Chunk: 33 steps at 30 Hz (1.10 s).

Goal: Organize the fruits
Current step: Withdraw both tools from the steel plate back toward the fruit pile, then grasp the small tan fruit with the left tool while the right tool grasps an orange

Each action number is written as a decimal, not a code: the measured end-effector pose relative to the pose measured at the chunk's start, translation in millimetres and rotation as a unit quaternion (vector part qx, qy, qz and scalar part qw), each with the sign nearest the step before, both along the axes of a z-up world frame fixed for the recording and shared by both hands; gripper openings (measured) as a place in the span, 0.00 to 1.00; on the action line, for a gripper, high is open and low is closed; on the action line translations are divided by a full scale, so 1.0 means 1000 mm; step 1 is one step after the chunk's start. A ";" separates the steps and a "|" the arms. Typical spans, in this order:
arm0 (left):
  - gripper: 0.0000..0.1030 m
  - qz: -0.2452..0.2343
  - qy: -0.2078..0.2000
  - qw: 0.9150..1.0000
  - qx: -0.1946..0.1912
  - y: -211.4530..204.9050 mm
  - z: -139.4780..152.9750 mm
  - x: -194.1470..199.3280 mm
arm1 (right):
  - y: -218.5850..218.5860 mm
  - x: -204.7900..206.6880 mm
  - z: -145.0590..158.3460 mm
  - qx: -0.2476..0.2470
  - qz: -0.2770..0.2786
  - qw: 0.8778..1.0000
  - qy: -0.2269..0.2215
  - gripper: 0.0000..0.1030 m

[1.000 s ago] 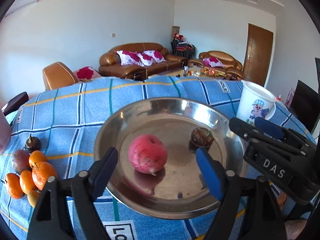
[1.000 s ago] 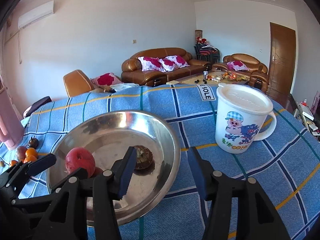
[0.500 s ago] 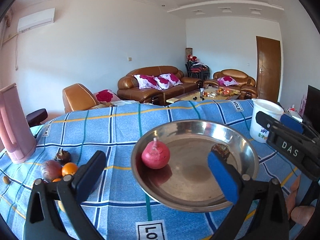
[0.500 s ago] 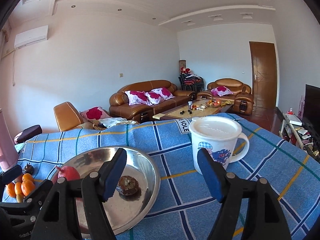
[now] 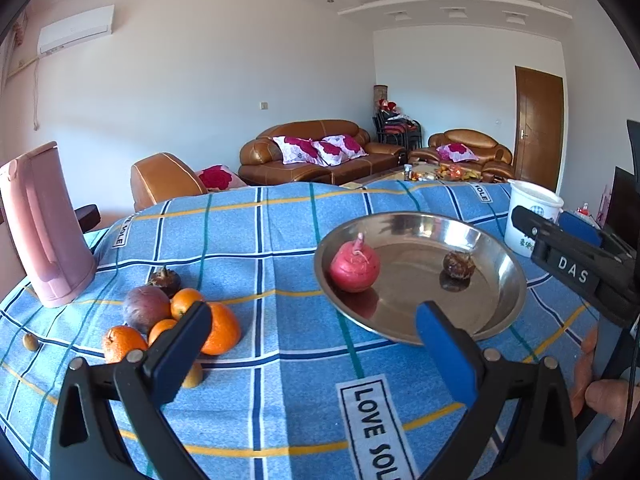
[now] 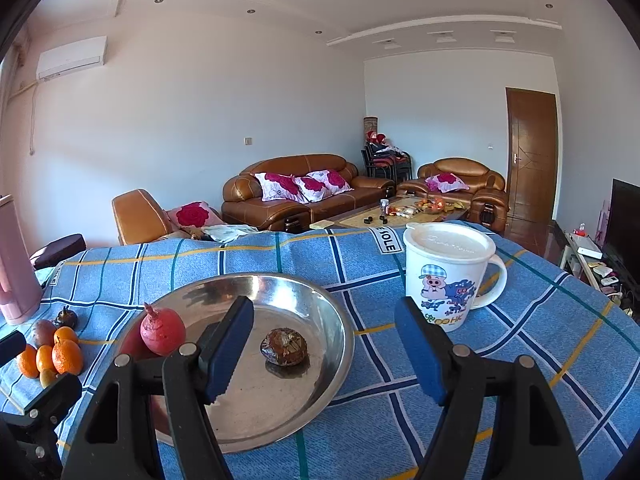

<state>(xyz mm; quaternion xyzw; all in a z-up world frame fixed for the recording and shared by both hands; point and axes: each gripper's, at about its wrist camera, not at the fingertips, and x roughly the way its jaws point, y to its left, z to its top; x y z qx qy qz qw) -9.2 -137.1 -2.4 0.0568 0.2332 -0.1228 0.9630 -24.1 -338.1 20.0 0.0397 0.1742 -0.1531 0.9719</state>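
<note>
Two fruits in the bowl, a pile left to go.

The red fruit (image 5: 354, 269) and a dark brown one (image 5: 458, 265) sit in the steel bowl (image 5: 508, 300); the oranges (image 5: 218, 330), a purple fruit (image 5: 146, 307) and a few small ones are bunched on the desk (image 5: 280, 360) to its left. The left gripper (image 5: 312, 344) has its jaws spread wide, freshly opened, nothing between them, over bare cloth between pile and bowl. The right gripper (image 6: 324, 344) is apart and empty too, near the bowl's right rim. Clear room round the pile, I'd say; the kettle (image 5: 44, 224) stands behind it, the mug (image 6: 448, 276) right of the bowl.
</note>
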 end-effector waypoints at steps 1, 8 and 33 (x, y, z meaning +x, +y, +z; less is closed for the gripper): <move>1.00 0.001 0.000 1.000 0.002 0.004 0.000 -0.002 | 0.003 -0.002 0.000 0.003 0.002 1.000 0.002 0.72; 1.00 0.017 -0.009 0.999 0.027 0.031 0.003 -0.006 | 0.036 -0.011 -0.003 0.028 0.026 0.999 0.013 0.72; 0.89 0.222 0.093 0.969 0.053 0.299 -0.019 0.058 | 0.237 0.015 -0.014 0.042 0.207 0.976 0.050 0.72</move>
